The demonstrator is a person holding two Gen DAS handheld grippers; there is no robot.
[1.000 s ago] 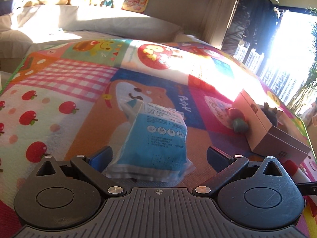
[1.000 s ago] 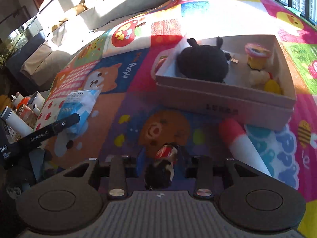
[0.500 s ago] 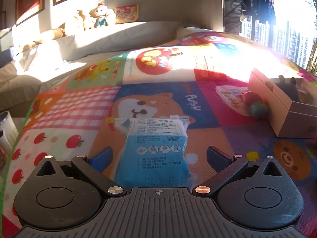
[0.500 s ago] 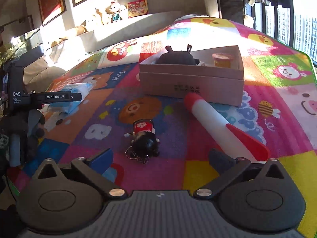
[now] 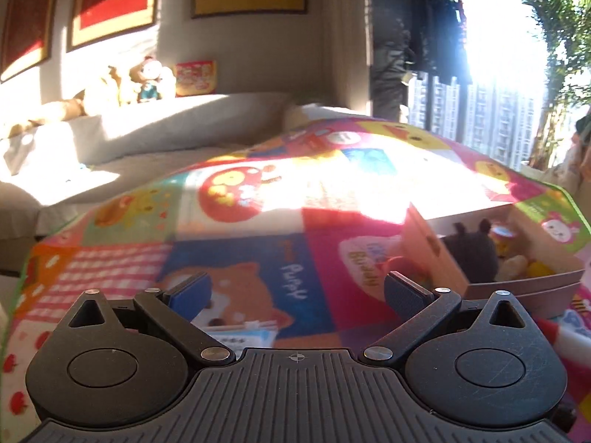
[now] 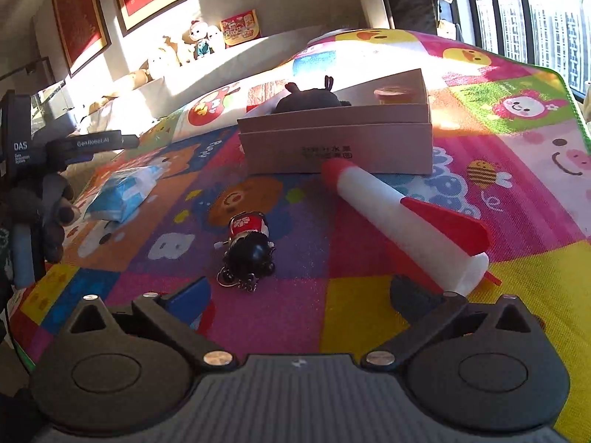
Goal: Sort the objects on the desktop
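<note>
Box at rear of mat, plush toy and cup inside; rocket before it; doll keychain left of rocket; packet further left.

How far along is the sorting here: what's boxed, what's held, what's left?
Done: a black plush and a small yellow cup sit in the box. In hand: nothing; the left claw and right claw are open and empty. Left on the mat: doll keychain, toy rocket, blue packet.
</note>
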